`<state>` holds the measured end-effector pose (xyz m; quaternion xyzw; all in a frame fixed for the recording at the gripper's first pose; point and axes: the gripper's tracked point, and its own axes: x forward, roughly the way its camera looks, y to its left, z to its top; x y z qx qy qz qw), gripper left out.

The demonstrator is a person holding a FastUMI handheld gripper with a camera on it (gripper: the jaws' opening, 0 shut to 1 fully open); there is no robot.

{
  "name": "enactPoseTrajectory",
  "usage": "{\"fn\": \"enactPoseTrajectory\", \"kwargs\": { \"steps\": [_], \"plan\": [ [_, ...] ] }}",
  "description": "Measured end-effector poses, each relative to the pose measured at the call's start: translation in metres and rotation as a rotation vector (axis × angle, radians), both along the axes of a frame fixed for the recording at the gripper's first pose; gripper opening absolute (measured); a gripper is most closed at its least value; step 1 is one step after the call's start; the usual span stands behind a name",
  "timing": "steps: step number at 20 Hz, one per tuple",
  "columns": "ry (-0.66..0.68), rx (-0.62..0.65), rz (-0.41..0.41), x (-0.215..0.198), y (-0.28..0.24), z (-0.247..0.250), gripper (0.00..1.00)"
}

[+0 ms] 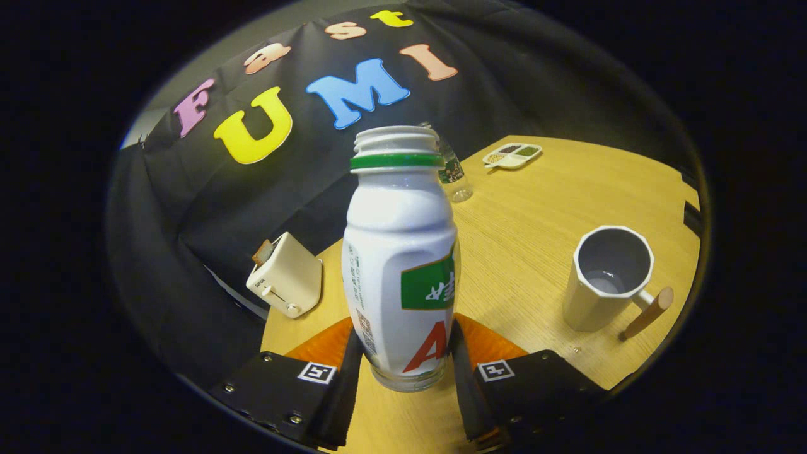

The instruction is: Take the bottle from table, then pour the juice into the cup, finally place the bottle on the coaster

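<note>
In the gripper view, the gripper point(403, 372) held the white bottle point(400, 265) between its two fingers point(343, 384), both pressing its lower sides. The bottle stood upright with its cap off and a green ring under the open neck. Behind its base lay the orange coaster point(325, 345); whether the bottle touched it could not be told. The white cup point(606, 279) stood well apart on the wooden table point(536, 214). A toaster point(285, 284), a clear bottle point(455, 176) and a small tray point(512, 155) stood beyond.
</note>
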<state>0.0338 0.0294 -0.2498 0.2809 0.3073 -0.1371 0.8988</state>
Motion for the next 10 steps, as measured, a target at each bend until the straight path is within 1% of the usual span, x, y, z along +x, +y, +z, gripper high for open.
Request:
{"fn": "enactPoseTrajectory", "kwargs": {
  "steps": [3, 7, 10],
  "plan": [
    [-0.007, -0.115, 0.021, 0.013, 0.001, -0.002, 0.67],
    [-0.023, -0.216, 0.001, 0.035, -0.002, -0.003, 0.67],
    [-0.023, -0.337, 0.005, 0.053, -0.010, -0.002, 0.68]
  ]
}}
